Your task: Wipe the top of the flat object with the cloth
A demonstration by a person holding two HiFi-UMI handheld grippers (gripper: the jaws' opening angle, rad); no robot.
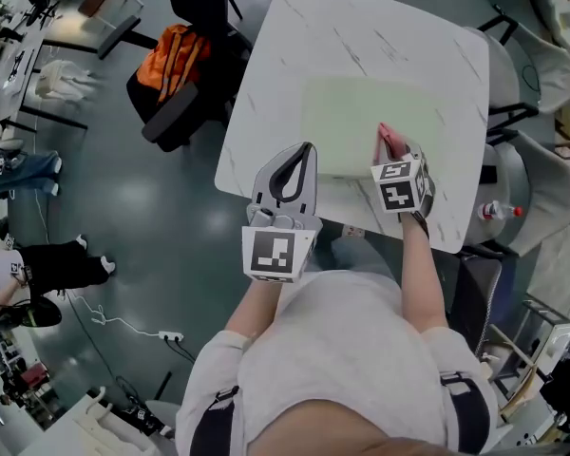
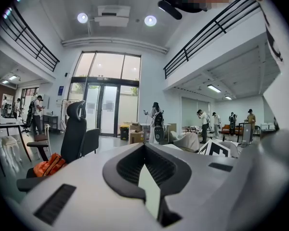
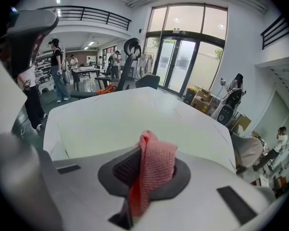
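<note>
Shoulders and forearms of a person fill the bottom of the head view, reaching toward a white marbled desk (image 1: 294, 36). On the desk lies the flat object (image 1: 361, 103), a pale green mat with its long side running left to right. The right hand-held gripper (image 1: 391, 148) is at the mat's near edge, jaws pinching a pink cloth (image 3: 153, 167); nearly all the mat stretches ahead of it and to both sides. The left hand-held gripper (image 1: 307, 150), jaws nearly together and empty, hovers at the mat's near left corner.
</note>
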